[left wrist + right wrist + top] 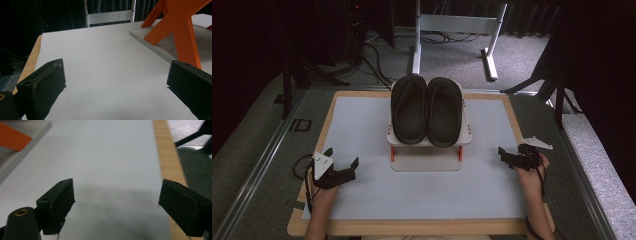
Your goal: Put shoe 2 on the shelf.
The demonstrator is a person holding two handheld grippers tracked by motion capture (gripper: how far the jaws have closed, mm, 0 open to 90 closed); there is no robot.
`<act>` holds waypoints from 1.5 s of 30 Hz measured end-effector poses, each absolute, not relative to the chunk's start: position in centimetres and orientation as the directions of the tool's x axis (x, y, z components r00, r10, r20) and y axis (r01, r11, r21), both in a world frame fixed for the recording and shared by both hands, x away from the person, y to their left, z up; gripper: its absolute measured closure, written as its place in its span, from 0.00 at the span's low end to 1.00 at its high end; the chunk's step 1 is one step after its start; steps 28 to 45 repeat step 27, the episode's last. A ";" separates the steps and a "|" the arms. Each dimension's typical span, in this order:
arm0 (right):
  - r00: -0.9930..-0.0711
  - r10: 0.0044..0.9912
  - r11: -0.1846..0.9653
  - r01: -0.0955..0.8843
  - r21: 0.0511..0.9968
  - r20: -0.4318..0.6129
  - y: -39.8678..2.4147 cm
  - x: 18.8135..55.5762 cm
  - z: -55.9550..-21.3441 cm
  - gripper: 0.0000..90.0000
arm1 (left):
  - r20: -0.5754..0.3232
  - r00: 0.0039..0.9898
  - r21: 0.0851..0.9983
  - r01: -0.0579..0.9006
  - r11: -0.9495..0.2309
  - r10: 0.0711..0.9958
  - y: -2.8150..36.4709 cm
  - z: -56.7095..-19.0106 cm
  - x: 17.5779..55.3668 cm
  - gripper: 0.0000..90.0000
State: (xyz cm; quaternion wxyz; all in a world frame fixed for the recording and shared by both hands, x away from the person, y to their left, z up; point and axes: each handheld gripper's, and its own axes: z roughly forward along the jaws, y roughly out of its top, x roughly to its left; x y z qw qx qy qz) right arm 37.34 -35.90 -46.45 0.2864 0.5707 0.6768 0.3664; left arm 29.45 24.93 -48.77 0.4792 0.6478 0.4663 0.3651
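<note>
Black sandals sit on a small rack at centre of our high view; our left gripper lower left and right gripper lower right gape wide. In both gripper views, jaws stand wide over bare tabletop.

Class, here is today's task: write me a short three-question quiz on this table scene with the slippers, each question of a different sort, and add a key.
1. True or false: the pair of black slippers lies on top of the small white rack with orange legs.
2. Multiple choice: the left gripper is A) shut on a slipper, B) open above the white table, C) resting on the rack.
3. Fill in: the right gripper sits on the rack's ____ side in the high view.

Key
1. True.
2. B: its jaws stand wide apart with nothing between them.
3. Right; it is open too and apart from the rack.
</note>
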 end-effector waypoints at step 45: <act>-0.074 0.997 0.023 0.540 0.841 0.021 -37.5 36.0 -47.8 0.15 | 0.003 0.291 0.961 0.264 -0.083 0.957 25.0 -48.7 29.5 0.02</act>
